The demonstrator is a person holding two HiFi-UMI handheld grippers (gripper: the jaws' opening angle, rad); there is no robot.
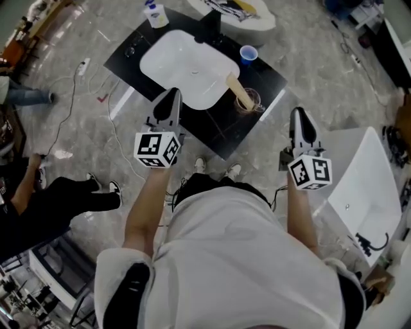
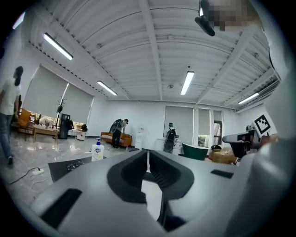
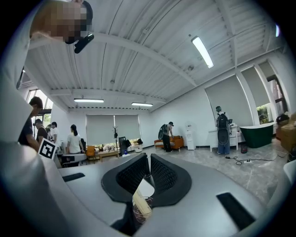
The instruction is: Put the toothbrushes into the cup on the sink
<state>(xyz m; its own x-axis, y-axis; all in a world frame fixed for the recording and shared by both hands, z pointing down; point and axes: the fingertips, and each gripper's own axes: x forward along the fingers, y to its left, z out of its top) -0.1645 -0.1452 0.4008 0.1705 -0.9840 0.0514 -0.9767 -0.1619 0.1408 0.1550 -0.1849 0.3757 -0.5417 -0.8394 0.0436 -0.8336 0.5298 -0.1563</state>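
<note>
A person stands at a black worktop (image 1: pixel 218 132) with a white sink (image 1: pixel 183 64) set into it, holding a gripper in each hand at about waist height.

The left gripper (image 1: pixel 171 96) has its fingers pressed together with nothing between them. It points toward the sink's near edge.

The right gripper (image 1: pixel 299 114) is off the worktop's right corner. Its fingers also meet at the tips and hold nothing.

The toothbrushes (image 1: pixel 237 88) read as one pale tan strip. They stand tilted in a clear cup (image 1: pixel 252 103), leaning back over the sink's rim. The cup sits on the worktop near its right corner, just beside the sink and well apart from both grippers.

A blue cup (image 1: pixel 248 54) stands farther along the right edge. A soap bottle (image 1: pixel 156 14) stands at the far corner, and a black faucet (image 1: pixel 209 27) rises behind the sink.
</note>
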